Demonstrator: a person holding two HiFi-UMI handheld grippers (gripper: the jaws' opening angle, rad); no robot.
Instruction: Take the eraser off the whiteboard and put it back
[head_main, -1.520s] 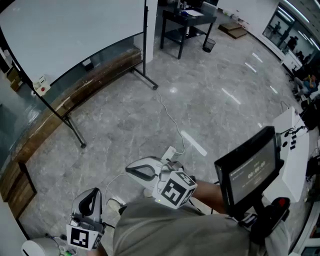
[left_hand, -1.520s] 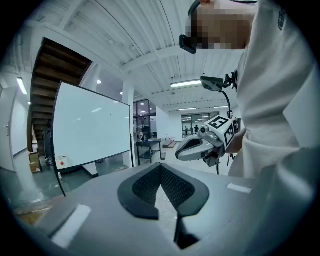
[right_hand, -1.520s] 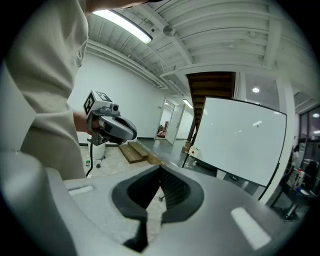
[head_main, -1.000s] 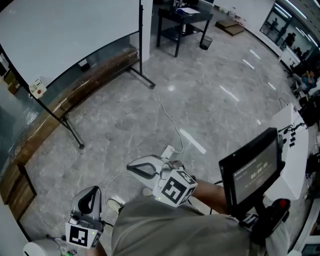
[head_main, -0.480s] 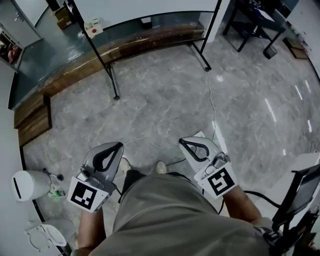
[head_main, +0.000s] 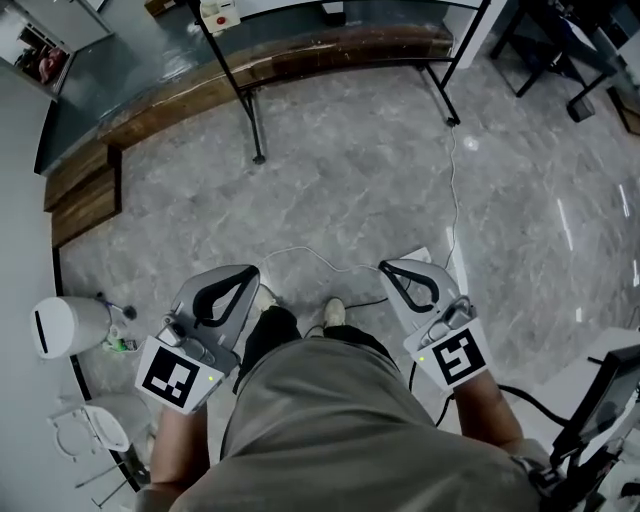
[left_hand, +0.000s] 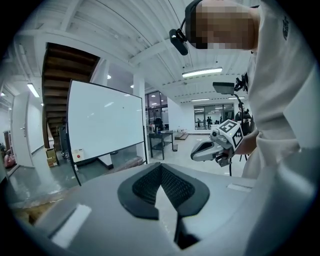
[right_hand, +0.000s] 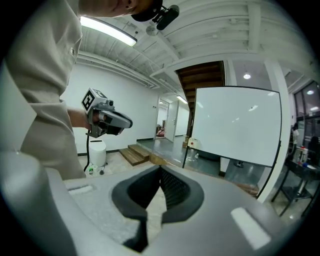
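In the head view you hold the left gripper (head_main: 243, 274) and right gripper (head_main: 390, 268) low at your waist, well short of the whiteboard stand (head_main: 240, 95), probably because the reach isn't under way; what looks like the eraser (head_main: 218, 14) sits at the stand's post; in the left gripper view the jaws are closed on nothing, the eraser at the lower left corner of the whiteboard (left_hand: 102, 122); in the right gripper view the jaws are likewise together and empty, the eraser at that same corner
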